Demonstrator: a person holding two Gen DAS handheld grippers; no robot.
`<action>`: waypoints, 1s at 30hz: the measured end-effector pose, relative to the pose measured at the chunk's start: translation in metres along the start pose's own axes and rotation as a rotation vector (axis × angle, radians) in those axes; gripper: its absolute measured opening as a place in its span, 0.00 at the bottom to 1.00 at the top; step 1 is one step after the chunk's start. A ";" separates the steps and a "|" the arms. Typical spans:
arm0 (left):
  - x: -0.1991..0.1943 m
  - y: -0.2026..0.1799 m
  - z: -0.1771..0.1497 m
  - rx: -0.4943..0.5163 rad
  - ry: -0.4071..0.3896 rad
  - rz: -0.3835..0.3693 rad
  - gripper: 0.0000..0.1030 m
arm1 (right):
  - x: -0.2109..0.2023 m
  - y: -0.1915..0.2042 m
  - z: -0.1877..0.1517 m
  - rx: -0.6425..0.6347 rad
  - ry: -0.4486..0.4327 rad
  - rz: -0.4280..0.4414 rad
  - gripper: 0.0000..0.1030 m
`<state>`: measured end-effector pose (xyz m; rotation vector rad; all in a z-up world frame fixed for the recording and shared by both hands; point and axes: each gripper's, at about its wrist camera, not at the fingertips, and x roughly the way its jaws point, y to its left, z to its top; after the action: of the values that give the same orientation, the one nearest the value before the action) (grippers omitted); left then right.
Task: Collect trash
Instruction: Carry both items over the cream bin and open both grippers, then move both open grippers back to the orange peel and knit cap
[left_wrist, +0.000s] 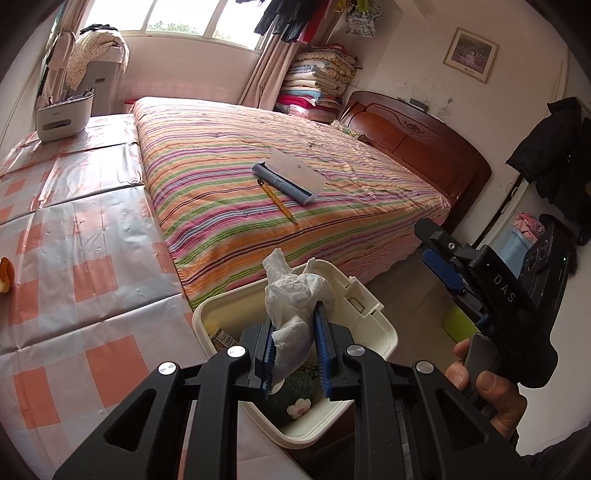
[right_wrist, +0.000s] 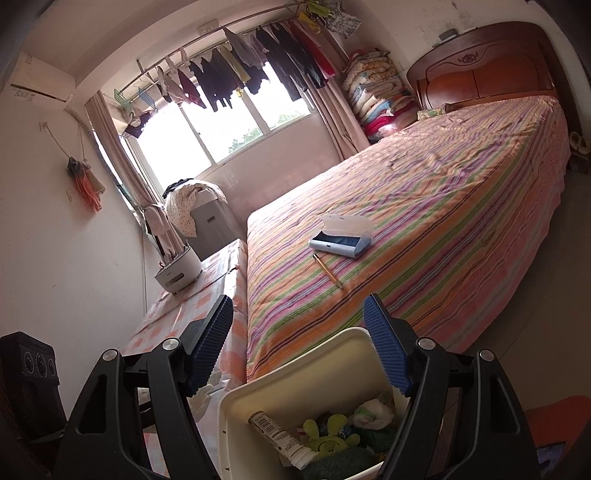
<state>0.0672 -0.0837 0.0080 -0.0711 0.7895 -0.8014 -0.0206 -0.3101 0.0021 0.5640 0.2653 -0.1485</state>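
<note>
White tissue (left_wrist: 291, 314) in left jaws over bin (left_wrist: 384, 332); right jaws apart, pen (right_wrist: 328, 270) beyond

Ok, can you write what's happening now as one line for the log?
left gripper: shut on crumpled tissue over trash bin | right gripper: open, empty, over bin | step: drop pending

A striped bed (left_wrist: 280, 173) holds 1 open blue case (left_wrist: 288, 177) with 1 yellow pen (left_wrist: 277, 201) just beside it, while a white organizer (left_wrist: 62, 114) stands on the checkered tabletop (left_wrist: 74, 229).
</note>
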 end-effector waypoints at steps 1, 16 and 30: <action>0.003 -0.001 0.000 0.002 0.006 -0.005 0.20 | -0.001 -0.002 0.000 0.006 -0.006 -0.002 0.70; 0.013 0.015 0.009 -0.079 0.019 0.007 0.69 | 0.000 -0.001 -0.001 0.028 -0.019 0.004 0.70; -0.090 0.126 0.022 -0.258 -0.190 0.210 0.71 | 0.029 0.062 -0.025 -0.064 0.081 0.107 0.71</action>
<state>0.1207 0.0605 0.0359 -0.2858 0.7031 -0.4830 0.0146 -0.2469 0.0050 0.5202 0.3171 -0.0137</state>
